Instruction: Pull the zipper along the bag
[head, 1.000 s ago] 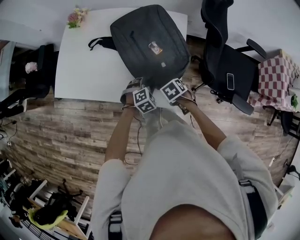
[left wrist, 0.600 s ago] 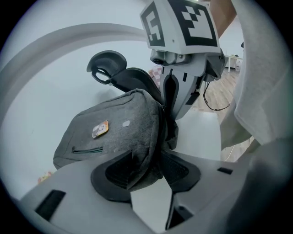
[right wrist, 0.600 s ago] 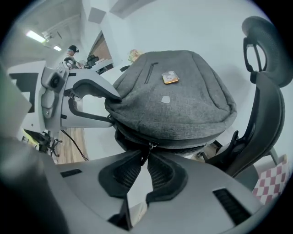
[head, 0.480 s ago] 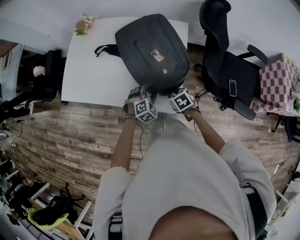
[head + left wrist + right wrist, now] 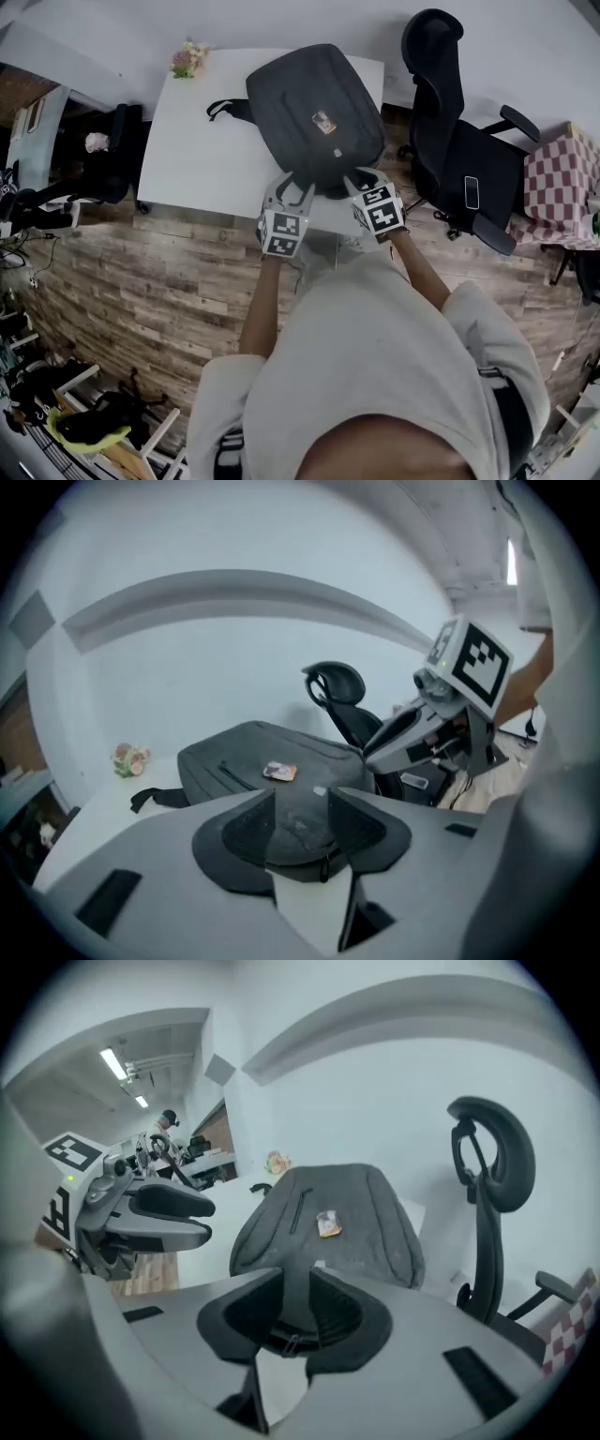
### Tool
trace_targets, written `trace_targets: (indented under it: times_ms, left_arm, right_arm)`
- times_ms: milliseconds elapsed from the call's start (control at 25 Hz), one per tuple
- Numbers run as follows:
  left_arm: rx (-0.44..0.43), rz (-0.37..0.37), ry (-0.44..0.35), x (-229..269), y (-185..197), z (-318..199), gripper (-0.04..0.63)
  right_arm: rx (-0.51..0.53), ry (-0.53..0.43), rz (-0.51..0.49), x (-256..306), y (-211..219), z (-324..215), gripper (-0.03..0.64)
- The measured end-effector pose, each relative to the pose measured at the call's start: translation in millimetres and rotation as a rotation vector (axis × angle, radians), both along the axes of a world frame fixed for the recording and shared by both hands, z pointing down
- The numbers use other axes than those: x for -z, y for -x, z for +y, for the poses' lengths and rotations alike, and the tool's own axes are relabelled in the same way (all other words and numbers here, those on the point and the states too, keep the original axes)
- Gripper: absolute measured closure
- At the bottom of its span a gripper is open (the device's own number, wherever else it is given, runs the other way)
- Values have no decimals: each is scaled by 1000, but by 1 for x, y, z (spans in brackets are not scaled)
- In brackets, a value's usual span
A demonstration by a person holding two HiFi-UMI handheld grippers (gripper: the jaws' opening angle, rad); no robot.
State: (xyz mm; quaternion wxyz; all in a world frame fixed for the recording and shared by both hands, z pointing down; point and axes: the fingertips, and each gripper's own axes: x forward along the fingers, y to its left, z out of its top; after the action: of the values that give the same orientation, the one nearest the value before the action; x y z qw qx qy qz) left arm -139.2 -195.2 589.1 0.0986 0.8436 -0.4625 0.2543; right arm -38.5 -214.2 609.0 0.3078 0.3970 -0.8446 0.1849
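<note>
A dark grey backpack [image 5: 314, 103] lies flat on the white table [image 5: 202, 141], its near end at the table's front edge. My left gripper [image 5: 289, 192] is at that end's left corner, open; the bag's edge and a dangling zipper pull [image 5: 324, 864] show in the gap of the left gripper [image 5: 302, 822], untouched. My right gripper [image 5: 354, 183] is at the right corner. The jaws of the right gripper [image 5: 298, 1309] are opening, with another zipper pull [image 5: 284, 1342] low between the pads and not pressed by them.
A black office chair [image 5: 459, 141] stands just right of the table, close to my right gripper. A small bunch of flowers [image 5: 187, 58] sits at the table's far left corner. A checkered cloth [image 5: 553, 178] lies further right. Wooden floor lies below the table's front edge.
The two grippers have drawn apart along the bag's near end, the right one moving right. The head view has shifted, so table and bag sit lower in it.
</note>
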Motion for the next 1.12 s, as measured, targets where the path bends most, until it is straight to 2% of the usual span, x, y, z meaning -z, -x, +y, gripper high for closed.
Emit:
trace_targets:
  times_ms: [160, 280, 440, 560, 1120]
  left_arm:
    - [128, 155, -85, 49, 21, -14, 470]
    - [189, 200, -144, 76, 38, -21, 516]
    - [245, 213, -221, 109, 59, -30, 554]
    - [278, 220, -255, 125, 71, -32, 569]
    - [352, 207, -293, 136, 91, -36, 569]
  right_arm:
    - [-24, -145, -61, 50, 6, -23, 568]
    - [-25, -219, -97, 86, 13, -34, 580]
    - [-24, -323, -147, 131, 21, -51, 603]
    - [2, -368, -172, 155, 30, -55, 603]
    - [42, -400, -199, 164, 46, -64, 603]
